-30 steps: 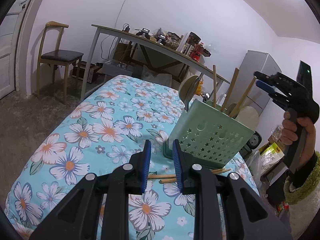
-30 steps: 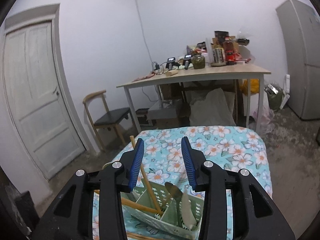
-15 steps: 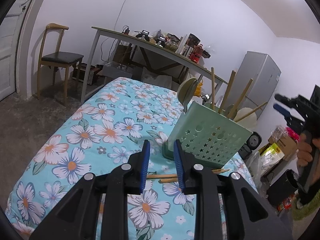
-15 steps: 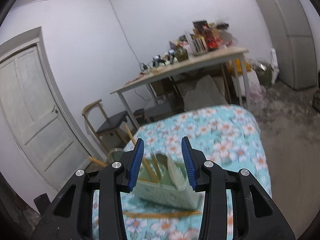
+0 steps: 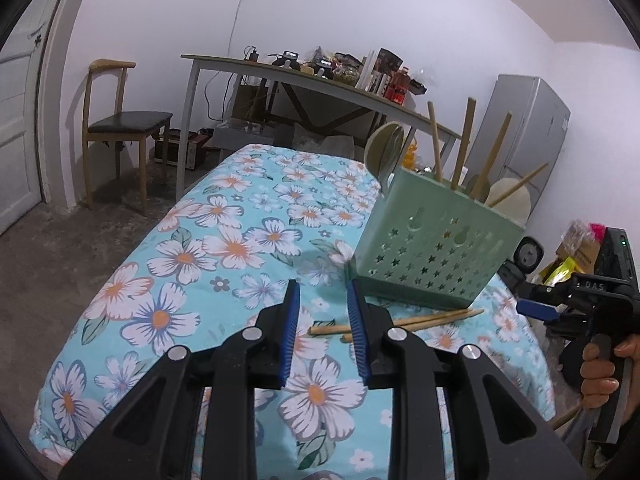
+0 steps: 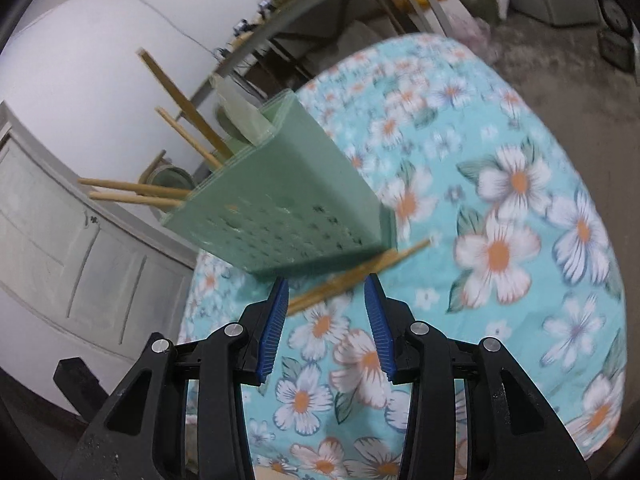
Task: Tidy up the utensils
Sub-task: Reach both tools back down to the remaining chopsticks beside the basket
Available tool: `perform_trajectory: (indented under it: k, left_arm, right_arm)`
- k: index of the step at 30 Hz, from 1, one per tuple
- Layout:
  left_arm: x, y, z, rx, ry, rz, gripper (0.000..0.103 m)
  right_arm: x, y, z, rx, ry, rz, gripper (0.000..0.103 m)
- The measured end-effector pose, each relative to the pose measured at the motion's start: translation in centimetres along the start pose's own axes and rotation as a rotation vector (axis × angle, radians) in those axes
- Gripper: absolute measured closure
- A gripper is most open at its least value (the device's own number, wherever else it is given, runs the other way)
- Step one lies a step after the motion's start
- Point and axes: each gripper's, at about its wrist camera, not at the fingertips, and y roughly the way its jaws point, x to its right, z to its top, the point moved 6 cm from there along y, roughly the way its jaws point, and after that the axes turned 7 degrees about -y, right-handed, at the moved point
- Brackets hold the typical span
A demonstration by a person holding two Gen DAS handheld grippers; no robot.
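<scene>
1. "DAS" is moulded on the right gripper (image 5: 536, 309).
2. Two wooden chopsticks (image 5: 400, 322) lie on the floral tablecloth (image 5: 192, 248) beside one green holder (image 5: 432, 256).
3. Left gripper (image 5: 323, 332) is narrowly parted and empty; the right stands apart, empty.

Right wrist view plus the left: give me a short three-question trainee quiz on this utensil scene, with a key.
1. True or false: the loose chopsticks lie on the floral tablecloth beside the base of the green holder.
2. Which best describes the right claw? A. shut on a spoon B. open, holding nothing C. shut on the holder
3. Fill in: in the left wrist view, the left claw holds ____.

Key: 1 true; 2 B; 3 nothing, its pads stand apart over the cloth.
</scene>
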Motion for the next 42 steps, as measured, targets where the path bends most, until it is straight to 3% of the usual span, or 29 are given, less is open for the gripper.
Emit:
perform_trajectory:
  k: [7, 13, 19, 26, 29, 37, 42]
  left_arm:
    - [-0.2, 1.6, -0.4, -0.025, 0.038, 0.037, 0.080]
    - [1.1, 5.6, -0.3, -0.121, 0.085, 0.031, 0.080]
    - [2.3, 10.7, -0.8, -0.254, 0.124, 0.060, 0.080]
    - [2.8, 13.9, -1.8, -0.344, 0.191, 0.106, 0.080]
    - [3.4, 13.8, -2.4, -0.368, 0.236, 0.125, 0.080]
    - [4.5, 11.4, -4.1, -0.492, 0.206, 0.030, 0.080]
    - [5.4, 10.0, -5.3, -0.519, 0.215, 0.003, 0.080]
  right_arm:
    - [0.2, 0.9, -1.2, -0.016, 0.015, -0.001, 0.064]
    - [0.6, 0.8, -1.6, -0.018, 0.038, 0.018, 0.064]
    - [1.9, 0.5, -1.7, -0.013, 0.055, 0.027, 0.064]
    - [3.8, 0.6, -1.9, -0.013, 0.090, 0.042, 0.064]
    - [4.3, 0.7, -1.9, -0.011, 0.104, 0.057, 0.064]
    - [5.1, 0.5, -2.2, -0.003, 0.127, 0.088, 0.064]
    - [5.5, 0.3, -2.4, 0.004, 0.142, 0.100, 0.064]
